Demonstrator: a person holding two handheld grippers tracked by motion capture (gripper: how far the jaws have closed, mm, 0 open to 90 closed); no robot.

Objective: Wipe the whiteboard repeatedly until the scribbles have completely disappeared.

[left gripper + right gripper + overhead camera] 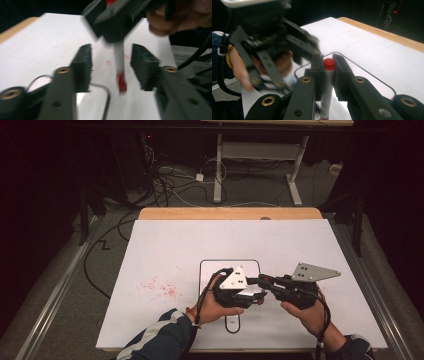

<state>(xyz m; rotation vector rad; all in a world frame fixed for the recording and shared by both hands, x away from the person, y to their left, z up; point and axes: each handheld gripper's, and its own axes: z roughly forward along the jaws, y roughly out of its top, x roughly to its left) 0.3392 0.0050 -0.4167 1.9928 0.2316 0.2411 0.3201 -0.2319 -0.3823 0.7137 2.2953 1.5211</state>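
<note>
While the right gripper (pixel 328 72) clamped the red-capped marker (pixel 327 85), the half-open left gripper (pixel 111 67) straddled it untouched; withdrawing seemed next.

White marker (pixel 327 85) with red cap (pixel 329 64) and a red band near its other end was off the counter, clamped along its barrel between the right gripper's fingers (pixel 342 68), red-banded end between the left gripper's parted fingers (pixel 82 63), untouched.

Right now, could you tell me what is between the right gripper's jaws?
A white marker with a red cap stands clamped between the right gripper pads. Its lower end is hidden below the jaws in that gripper's own view.
</note>
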